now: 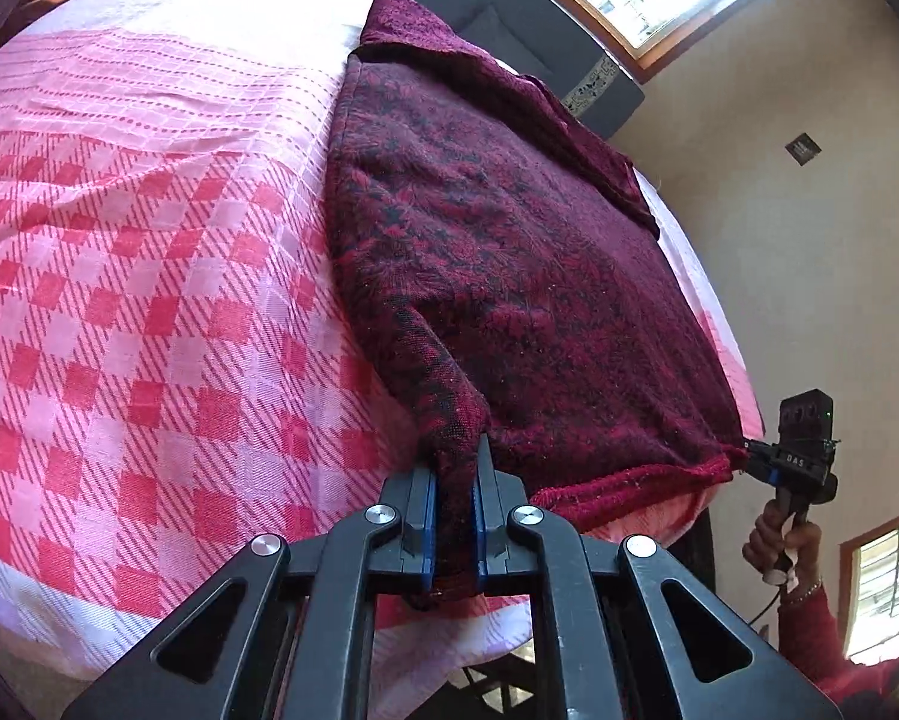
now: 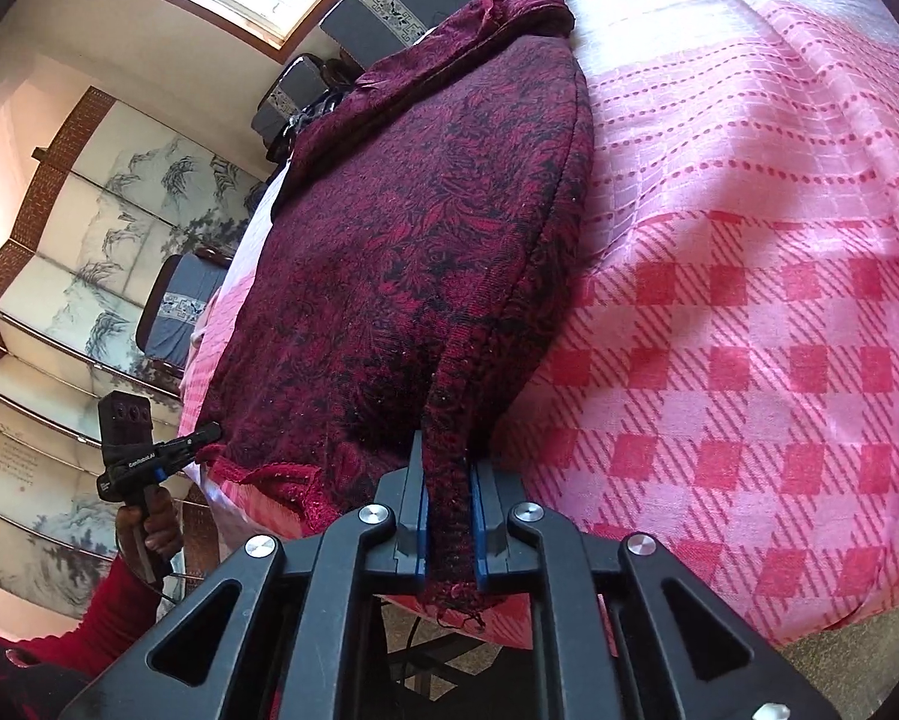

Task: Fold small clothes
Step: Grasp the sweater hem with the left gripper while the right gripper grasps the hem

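A dark maroon knitted garment [image 1: 509, 240] with a red leaf pattern lies spread on a pink checked cloth [image 1: 149, 300]. My left gripper [image 1: 455, 462] is shut on the near corner of its hem, and the fabric is bunched between the blue pads. In the right wrist view the same garment [image 2: 419, 210] fills the middle, with my right gripper [image 2: 447, 459] shut on the hem's other near corner. Each gripper also shows in the other's view: the right gripper [image 1: 745, 451] pinches the hem's far end, and the left gripper [image 2: 214, 433] does the same. A strip of hem sags between them.
The checked cloth [image 2: 749, 300] covers a wide surface that drops off at the near edge. Dark cushions with patterned bands [image 1: 599, 84] sit behind the garment. A painted folding screen [image 2: 89, 240] and a chair [image 2: 179, 306] stand to one side. A person's hand [image 1: 779, 540] holds the right gripper's handle.
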{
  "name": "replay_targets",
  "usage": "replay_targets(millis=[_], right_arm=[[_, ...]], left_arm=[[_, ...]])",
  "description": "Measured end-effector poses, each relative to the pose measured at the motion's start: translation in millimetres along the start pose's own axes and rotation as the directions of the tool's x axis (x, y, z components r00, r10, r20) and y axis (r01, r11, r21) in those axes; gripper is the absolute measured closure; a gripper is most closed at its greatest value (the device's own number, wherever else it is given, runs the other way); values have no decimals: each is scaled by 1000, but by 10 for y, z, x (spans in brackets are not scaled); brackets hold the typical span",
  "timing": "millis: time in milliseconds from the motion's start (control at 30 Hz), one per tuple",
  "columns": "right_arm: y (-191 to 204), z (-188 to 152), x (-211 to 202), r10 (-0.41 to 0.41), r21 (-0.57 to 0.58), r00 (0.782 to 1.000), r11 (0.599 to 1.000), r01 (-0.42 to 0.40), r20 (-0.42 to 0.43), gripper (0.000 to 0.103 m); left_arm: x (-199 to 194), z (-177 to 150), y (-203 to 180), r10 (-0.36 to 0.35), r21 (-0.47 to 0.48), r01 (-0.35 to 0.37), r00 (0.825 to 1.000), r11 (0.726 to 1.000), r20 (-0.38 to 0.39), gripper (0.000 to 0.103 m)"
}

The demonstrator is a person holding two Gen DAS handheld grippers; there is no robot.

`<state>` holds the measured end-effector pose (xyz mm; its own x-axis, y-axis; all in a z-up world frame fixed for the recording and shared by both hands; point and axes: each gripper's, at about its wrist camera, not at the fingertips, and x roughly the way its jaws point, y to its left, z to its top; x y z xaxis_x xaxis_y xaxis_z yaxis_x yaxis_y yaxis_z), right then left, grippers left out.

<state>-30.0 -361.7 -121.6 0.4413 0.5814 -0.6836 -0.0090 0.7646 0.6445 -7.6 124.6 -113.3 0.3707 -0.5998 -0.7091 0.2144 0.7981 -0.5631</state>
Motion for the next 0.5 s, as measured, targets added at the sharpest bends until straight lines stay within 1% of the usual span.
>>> replay_targets(millis=[67, 133, 200, 233, 300, 400, 500], right_arm=[[-27, -24, -52, 27, 26, 999, 999, -28, 23, 94], [-59, -31, -153, 80, 62, 995, 995, -84, 58, 94], [-74, -39, -304, 136, 90, 984, 985, -146, 111, 94], [-72, -46, -370, 157, 94, 978, 981, -170, 135, 94], [-87, -72, -448, 169, 101, 972, 977, -187, 165, 94], [-149, -166, -426, 176, 129, 970, 972, -199, 166, 94], [-189, -258, -411, 191, 151, 968, 965, -215, 162, 94]], left_arm=[[-122, -27, -105, -13, -3, 13, 998, 1000, 62, 94], [-338, -43, -235, -49, 7, 48, 987, 999, 155, 94], [-525, -46, -322, -63, 22, 60, 974, 998, 216, 94], [-566, -46, -338, -66, 25, 62, 972, 998, 226, 94], [-562, -64, -310, -57, 17, 54, 974, 998, 218, 94], [-510, -137, -188, -43, -22, 48, 981, 999, 189, 94], [-508, -217, -109, -41, -47, 51, 980, 998, 194, 94]])
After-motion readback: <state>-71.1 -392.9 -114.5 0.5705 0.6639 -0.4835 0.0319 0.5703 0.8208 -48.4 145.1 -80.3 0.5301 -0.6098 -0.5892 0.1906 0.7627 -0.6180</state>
